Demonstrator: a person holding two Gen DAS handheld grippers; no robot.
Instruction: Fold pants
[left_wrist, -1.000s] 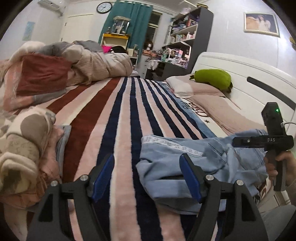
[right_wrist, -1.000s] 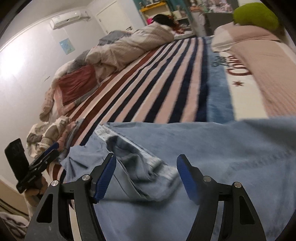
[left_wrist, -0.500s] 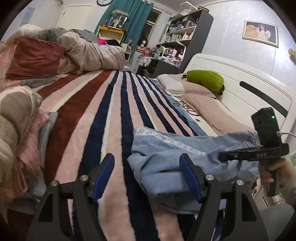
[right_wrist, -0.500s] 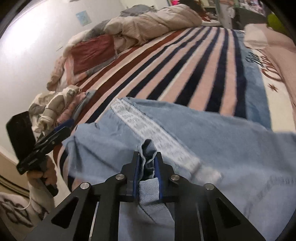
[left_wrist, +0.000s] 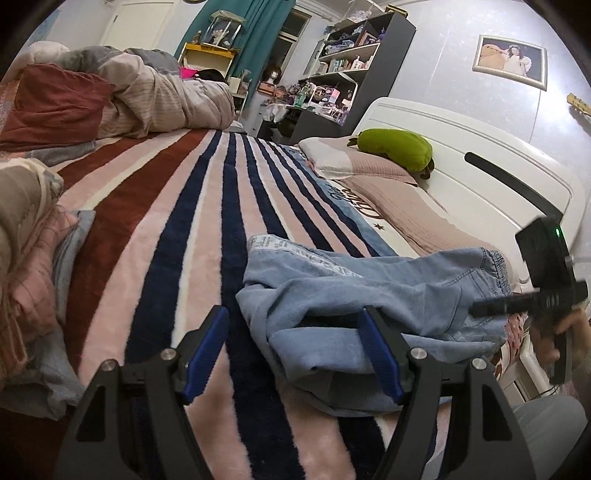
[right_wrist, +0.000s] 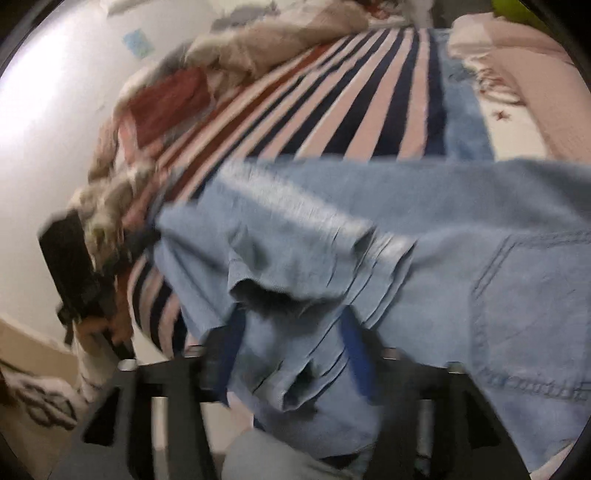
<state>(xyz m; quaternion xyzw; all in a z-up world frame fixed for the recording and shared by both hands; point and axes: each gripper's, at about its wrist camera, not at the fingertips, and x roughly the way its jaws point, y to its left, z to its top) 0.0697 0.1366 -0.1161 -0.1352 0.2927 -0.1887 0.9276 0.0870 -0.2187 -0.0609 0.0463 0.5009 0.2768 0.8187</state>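
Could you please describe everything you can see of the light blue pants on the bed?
The pants are light blue denim with an elastic gathered waistband, a printed white side stripe and a stitched pocket. They lie crumpled and partly doubled over on the striped blanket, near the bed's edge. The left tool is open, its right finger against the fabric. In the blurred right view, cloth drapes over the right tool.

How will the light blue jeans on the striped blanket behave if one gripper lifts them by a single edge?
The jeans will probably hang limp: they already lie in soft creases. The plush striped blanket will likely drag on them. Layers look stacked, so one may slip free.
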